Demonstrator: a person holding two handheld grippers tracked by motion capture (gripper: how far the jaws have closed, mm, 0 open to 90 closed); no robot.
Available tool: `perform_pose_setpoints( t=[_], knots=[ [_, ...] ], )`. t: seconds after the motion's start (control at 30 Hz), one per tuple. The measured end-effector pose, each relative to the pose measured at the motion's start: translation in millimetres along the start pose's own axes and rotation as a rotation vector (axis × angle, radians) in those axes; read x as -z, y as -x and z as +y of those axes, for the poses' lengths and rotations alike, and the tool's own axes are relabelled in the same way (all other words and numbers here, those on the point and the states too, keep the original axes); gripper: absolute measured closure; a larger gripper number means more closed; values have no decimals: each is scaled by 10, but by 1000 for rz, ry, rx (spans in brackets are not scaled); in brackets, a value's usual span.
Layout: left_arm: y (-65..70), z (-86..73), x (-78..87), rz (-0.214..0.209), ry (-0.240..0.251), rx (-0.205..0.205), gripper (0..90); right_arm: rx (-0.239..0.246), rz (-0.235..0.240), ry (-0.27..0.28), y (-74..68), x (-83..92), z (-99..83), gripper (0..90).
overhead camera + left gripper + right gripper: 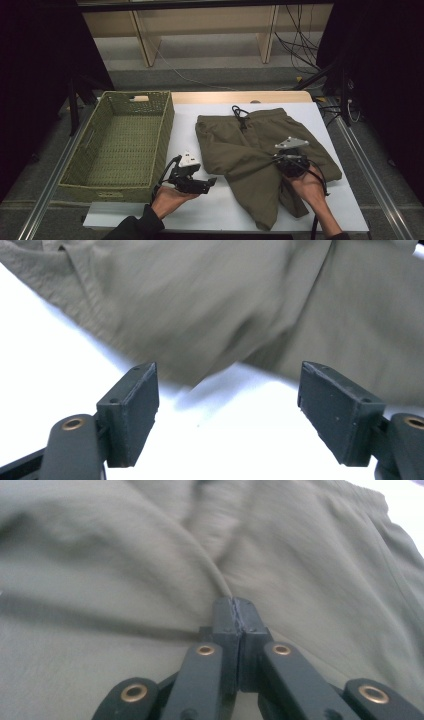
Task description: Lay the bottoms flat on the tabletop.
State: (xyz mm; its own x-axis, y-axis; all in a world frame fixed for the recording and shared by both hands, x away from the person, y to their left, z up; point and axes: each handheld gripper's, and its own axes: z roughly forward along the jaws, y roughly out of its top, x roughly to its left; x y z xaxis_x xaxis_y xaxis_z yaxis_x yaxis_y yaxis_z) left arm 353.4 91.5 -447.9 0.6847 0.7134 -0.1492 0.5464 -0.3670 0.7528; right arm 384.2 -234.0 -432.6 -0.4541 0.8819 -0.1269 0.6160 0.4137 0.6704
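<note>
A: One fold looks begun: our right gripper is pinched on a crease of the olive trousers, which lie on the white table.

B: And our left gripper is spread, empty, just beside them. We judge the folding and the woven basket remain ahead.

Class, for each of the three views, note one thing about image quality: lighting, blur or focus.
High view: dim, the surroundings black, the white table brightest. Left gripper view: the olive shorts are smeared by blur, the table glares white, the left tool is sharp. Right gripper view: the right tool is crisp, the cloth beyond it soft.
</note>
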Motion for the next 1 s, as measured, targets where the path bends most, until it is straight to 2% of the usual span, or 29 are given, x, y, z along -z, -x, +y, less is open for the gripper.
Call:
perform_pose_setpoints(
  t=[0.07, 0.13, 0.23, 0.33, 0.47, 0.6, 0.73, 0.9, 1.0],
  knots=[
    [16, -10, -21, -3, -8, -4, 234, -22, -4, -15, 104, -25, -38, 894],
    [23, -14, -30, -7, -9, -3, 232, -27, -7, -31, 146, -50, -60, 887],
    [28, -22, -37, -6, -12, -6, 230, -6, -53, -57, 185, -92, -87, 880],
    [42, -18, -36, -6, -12, -10, 230, 0, -71, -75, 226, -101, -123, 865],
    [74, -7, -57, -17, -13, -18, 230, -4, -60, -97, 280, -101, -172, 835],
    [130, 9, -93, -42, -20, -17, 234, -2, -41, -85, 267, -66, -193, 835],
    [228, 35, -129, -85, -14, -25, 256, -24, -19, -69, 279, -40, -191, 808],
    [372, 14, -237, -159, -45, -37, 305, -38, 0, -14, 254, 77, -161, 693],
    [462, 11, -355, -170, -62, -49, 318, -55, 12, 19, 233, 140, -141, 640]
  ],
)
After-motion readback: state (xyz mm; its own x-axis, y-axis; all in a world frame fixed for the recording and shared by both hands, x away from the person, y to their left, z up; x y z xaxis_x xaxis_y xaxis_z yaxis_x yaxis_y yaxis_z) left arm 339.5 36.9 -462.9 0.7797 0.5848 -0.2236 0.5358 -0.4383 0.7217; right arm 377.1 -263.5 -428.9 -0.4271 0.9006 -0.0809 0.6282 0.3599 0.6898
